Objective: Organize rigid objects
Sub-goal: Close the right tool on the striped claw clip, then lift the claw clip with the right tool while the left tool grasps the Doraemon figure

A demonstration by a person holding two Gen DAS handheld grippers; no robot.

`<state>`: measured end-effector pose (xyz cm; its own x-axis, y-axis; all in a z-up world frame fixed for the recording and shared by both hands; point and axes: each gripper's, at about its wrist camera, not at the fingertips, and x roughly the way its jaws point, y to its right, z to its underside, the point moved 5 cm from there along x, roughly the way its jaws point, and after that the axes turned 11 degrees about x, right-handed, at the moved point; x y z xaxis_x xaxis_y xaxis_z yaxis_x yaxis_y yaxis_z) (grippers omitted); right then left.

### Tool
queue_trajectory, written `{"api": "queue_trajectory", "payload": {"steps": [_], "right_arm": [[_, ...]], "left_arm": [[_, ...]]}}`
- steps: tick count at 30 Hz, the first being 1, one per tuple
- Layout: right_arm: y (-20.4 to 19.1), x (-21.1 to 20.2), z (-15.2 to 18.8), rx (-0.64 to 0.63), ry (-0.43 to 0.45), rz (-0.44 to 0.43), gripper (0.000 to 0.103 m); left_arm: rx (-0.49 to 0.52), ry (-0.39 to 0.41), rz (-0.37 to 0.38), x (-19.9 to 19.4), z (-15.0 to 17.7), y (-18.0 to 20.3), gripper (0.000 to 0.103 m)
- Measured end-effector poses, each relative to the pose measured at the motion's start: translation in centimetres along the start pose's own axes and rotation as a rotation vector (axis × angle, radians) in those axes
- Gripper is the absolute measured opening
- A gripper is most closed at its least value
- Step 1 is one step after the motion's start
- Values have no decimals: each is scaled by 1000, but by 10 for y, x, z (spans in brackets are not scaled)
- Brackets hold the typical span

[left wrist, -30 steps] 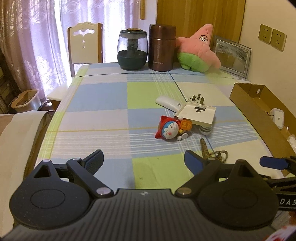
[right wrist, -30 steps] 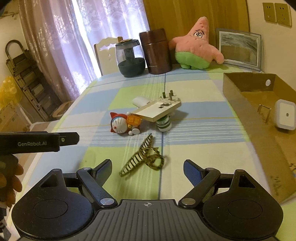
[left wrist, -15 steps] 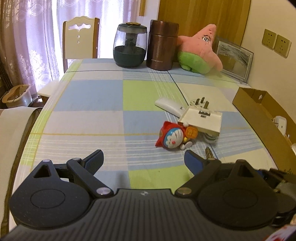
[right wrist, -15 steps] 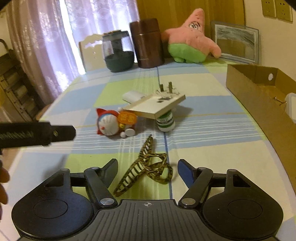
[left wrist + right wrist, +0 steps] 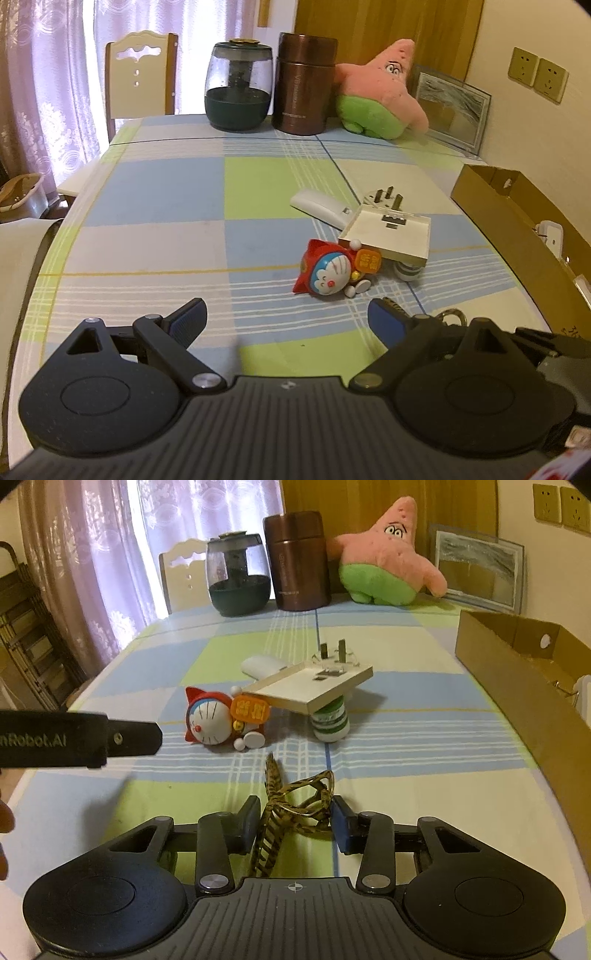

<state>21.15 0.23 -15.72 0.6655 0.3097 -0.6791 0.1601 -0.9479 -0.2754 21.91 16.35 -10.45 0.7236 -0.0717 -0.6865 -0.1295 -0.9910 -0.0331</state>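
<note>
The right gripper (image 5: 293,821) was low over the checked surface (image 5: 424,805) with its fingers drawn in narrow on either side of a tortoiseshell hair claw (image 5: 291,812), the pads touching or all but touching it, and the claw seemed to lie on the cloth between them. The left gripper (image 5: 286,319) hung wide, holding nothing, over the near part of the surface (image 5: 155,206). Just beyond the claw lay a small cat figure (image 5: 221,722) on its side, and beside it a flat cream box (image 5: 310,686) sat tilted, one edge propped on a little green-and-white bottle (image 5: 330,722). A white plug (image 5: 338,653) stood behind the box with its prongs up, and a white remote (image 5: 258,664) lay next to it. A cardboard box (image 5: 517,698) ran along the right edge. At the far end stood a dark glass jar (image 5: 238,579), a brown flask (image 5: 297,561), a pink starfish plush (image 5: 388,557) and a picture frame (image 5: 480,572) leaning on the wall
</note>
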Motion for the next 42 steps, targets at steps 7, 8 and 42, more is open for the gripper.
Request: {"api": "queue_trajectory", "payload": {"steps": [7, 8, 42], "right_arm": [[21, -21, -18, 3, 58, -8, 34], [27, -23, -21, 9, 64, -4, 28], [47, -6, -3, -48, 49, 24, 37]], "left_arm": [[69, 17, 27, 8, -5, 13, 92], [79, 20, 31, 10, -6, 15, 92], [185, 35, 81, 55, -14, 23, 92]]}}
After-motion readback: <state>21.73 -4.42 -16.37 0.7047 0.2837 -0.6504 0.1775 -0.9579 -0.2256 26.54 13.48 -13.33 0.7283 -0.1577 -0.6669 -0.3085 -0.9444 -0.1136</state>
